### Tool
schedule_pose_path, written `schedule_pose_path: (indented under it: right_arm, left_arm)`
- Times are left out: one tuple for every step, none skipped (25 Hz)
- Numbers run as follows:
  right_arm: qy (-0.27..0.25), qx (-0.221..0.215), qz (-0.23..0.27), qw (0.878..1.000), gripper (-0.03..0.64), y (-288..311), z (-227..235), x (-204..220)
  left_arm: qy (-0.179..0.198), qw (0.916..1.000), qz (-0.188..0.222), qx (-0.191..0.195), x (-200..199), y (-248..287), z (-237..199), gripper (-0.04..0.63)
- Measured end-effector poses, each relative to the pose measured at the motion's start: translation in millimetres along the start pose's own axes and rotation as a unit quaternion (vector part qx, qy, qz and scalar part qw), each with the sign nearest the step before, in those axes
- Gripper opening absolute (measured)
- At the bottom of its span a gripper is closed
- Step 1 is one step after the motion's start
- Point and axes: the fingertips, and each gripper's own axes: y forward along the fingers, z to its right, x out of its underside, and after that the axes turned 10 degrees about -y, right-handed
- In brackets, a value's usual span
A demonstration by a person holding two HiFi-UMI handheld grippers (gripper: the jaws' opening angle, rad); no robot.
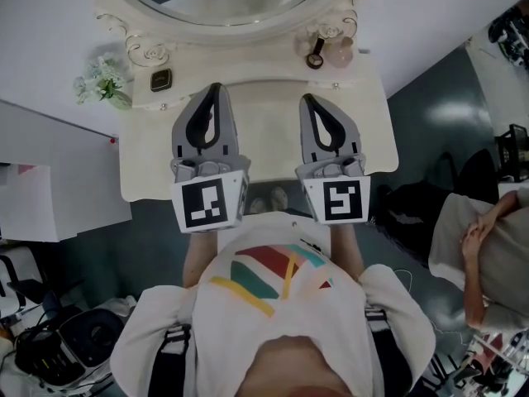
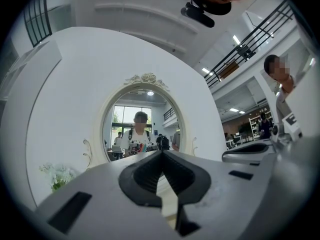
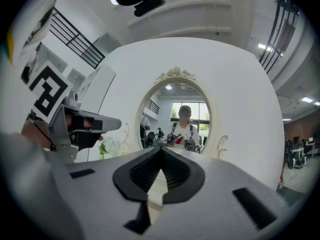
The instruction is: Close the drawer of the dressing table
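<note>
head view / left gripper (image 1: 216,89): jaws closed, tips together, nothing held; hangs over the left half of the table top, pointing far, toward the mirror.
head view / right gripper (image 1: 307,100): jaws closed, empty; over the right half, parallel to the left one, well apart from it.
head view / dressing table (image 1: 145,168): cream, straight ahead of the person, far edge against the white wall; long axis runs left-right.
head view / drawer: can't be made out, the top's near edge hides the front below it.
head view / mirror (image 1: 223,11): oval, at the far edge, centred.
head view / flowers (image 1: 101,79): far-left corner of the top.
head view / seated person (image 1: 488,246): off to the right, clear of the table.
left gripper view / left gripper (image 2: 161,153): pads meet in one line, nothing between; aimed at the mirror (image 2: 142,129), flowers (image 2: 57,174) low left, right gripper (image 2: 250,149) alongside at right.
right gripper view / right gripper (image 3: 161,148): pads meet, nothing between; mirror (image 3: 182,124) ahead, left gripper (image 3: 75,129) at left.
</note>
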Motion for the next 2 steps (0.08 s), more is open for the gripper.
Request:
schedule_pose_path:
  right_arm:
    - [0.001,0.000,0.000,1.000,0.000,0.0,0.0,0.0]
    - [0.001,0.001,0.000,1.000,0.000,0.0,0.0,0.1]
  left_arm:
    - [0.001,1.0000,-0.002,0.001,1.0,-0.3,-0.6,0.006]
    - [0.002,1.0000,-0.005,0.001,2.1,-0.6,-1.2,0.006]
